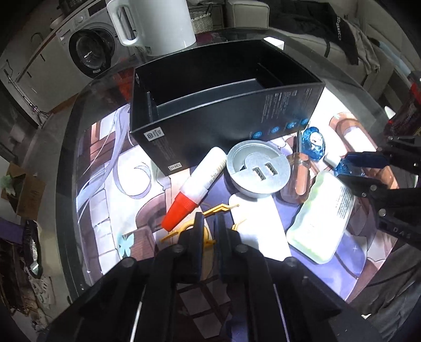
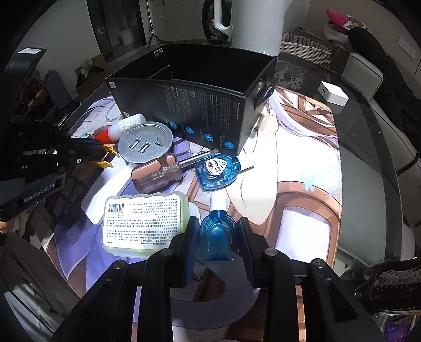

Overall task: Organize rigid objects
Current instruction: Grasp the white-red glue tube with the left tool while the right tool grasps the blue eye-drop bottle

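An open black box [image 1: 210, 105] stands on the printed mat; it also shows in the right wrist view [image 2: 189, 105]. In front of it lie a white tube with a red cap [image 1: 197, 184], a round grey USB socket [image 1: 257, 168], a screwdriver with a clear handle [image 2: 160, 173], a blue heart-shaped bottle [image 2: 218, 171] and a pale green case [image 2: 144, 223]. My left gripper [image 1: 210, 223] is shut on a yellow clip [image 1: 208, 231]. My right gripper [image 2: 217, 231] is shut on a blue bottle with a white cap [image 2: 217, 234].
A white kettle [image 1: 155, 23] stands behind the box. A white cube charger [image 2: 332, 93] sits on the glass table at the far right. A dark red object [image 2: 389, 284] lies at the right table edge.
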{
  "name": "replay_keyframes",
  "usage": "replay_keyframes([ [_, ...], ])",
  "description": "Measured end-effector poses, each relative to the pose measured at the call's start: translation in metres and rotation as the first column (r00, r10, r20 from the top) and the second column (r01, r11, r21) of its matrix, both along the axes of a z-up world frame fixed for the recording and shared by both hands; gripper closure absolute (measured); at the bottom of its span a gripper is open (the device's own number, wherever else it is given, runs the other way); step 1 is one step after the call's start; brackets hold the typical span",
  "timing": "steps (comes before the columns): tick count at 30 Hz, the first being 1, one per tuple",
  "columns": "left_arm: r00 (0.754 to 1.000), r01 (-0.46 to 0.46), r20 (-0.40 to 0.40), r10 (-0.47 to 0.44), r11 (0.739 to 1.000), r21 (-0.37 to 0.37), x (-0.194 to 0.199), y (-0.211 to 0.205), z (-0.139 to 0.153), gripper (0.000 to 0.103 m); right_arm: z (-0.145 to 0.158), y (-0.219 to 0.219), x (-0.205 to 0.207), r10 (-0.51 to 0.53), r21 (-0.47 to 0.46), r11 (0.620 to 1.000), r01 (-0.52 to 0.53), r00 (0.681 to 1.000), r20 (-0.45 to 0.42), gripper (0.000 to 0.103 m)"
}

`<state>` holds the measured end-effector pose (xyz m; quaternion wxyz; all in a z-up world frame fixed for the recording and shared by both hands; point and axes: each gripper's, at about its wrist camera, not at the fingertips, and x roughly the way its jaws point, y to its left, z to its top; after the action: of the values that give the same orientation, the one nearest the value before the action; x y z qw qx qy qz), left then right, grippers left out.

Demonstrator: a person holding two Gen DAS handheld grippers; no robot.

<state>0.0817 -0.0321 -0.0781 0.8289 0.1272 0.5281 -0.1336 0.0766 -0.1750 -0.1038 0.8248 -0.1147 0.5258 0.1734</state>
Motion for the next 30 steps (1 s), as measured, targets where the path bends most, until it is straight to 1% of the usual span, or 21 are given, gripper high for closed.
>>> replay_keyframes([
  [1,1.0,-0.002,0.0,0.002,1.0,-0.008,0.001,0.001,0.0,0.073,0.0,0.001,0.0,0.002,-0.001,1.0,-0.002,1.0,0.002,0.072],
  [3,1.0,-0.013,0.018,0.014,1.0,-0.007,0.002,0.002,0.002,0.063,0.0,0.001,0.0,0.0,0.003,1.0,0.0,1.0,0.001,0.072],
  [8,1.0,-0.011,0.027,0.011,1.0,0.01,0.006,0.001,0.001,0.063,0.0,0.001,0.002,0.008,-0.003,1.0,-0.008,1.0,0.006,0.072],
  [11,0.996,-0.016,0.087,0.011,0.998,0.055,0.008,0.001,0.008,0.063,0.0,0.001,0.002,0.007,-0.002,1.0,-0.007,1.0,0.007,0.072],
  [12,0.994,-0.01,0.105,0.005,0.999,0.051,0.008,0.003,0.012,0.063,0.0,0.002,0.001,0.009,-0.005,1.0,-0.009,1.0,0.01,0.072],
  [14,0.994,0.016,0.104,-0.021,0.999,0.047,0.009,0.002,0.013,0.055,0.0,0.002,0.0,0.008,-0.006,1.0,-0.008,1.0,0.012,0.072],
  [15,0.994,0.027,0.105,-0.035,0.997,0.072,0.013,0.0,0.009,0.051,0.0,0.001,0.001,0.007,-0.005,1.0,-0.007,1.0,0.011,0.072],
  [17,0.994,0.024,0.1,-0.036,0.992,0.121,0.022,-0.002,-0.003,0.051,0.0,0.001,0.002,0.005,0.002,1.0,-0.005,1.0,0.008,0.072],
  [19,0.996,0.038,0.079,-0.048,0.992,0.124,0.026,-0.002,-0.013,0.051,0.0,0.003,0.002,0.009,-0.004,1.0,-0.009,1.0,0.014,0.072],
  [21,0.994,0.046,0.089,-0.058,0.991,0.129,0.029,-0.005,-0.013,0.051,0.0,0.004,0.001,0.014,-0.009,1.0,-0.014,1.0,0.018,0.072],
  [23,0.995,0.05,0.075,-0.06,0.991,0.127,0.031,-0.007,-0.015,0.064,0.001,0.004,-0.001,0.015,-0.008,1.0,-0.015,1.0,0.017,0.072],
  [24,0.997,0.055,0.052,-0.061,0.993,0.109,0.031,-0.009,-0.016,0.076,0.001,0.004,-0.001,0.016,-0.007,1.0,-0.016,1.0,0.016,0.072],
  [25,0.997,0.054,0.044,-0.06,0.991,0.119,0.031,-0.01,-0.016,0.081,0.001,0.004,-0.001,0.017,-0.006,1.0,-0.017,1.0,0.016,0.072],
  [27,0.998,0.057,0.034,-0.061,0.99,0.13,0.028,-0.012,-0.016,0.082,0.001,0.003,-0.001,0.021,-0.007,1.0,-0.021,1.0,0.016,0.072],
  [30,0.999,0.041,0.013,-0.042,0.993,0.114,0.023,-0.005,-0.015,0.082,0.001,0.002,-0.003,0.026,-0.008,1.0,-0.026,1.0,0.017,0.072],
])
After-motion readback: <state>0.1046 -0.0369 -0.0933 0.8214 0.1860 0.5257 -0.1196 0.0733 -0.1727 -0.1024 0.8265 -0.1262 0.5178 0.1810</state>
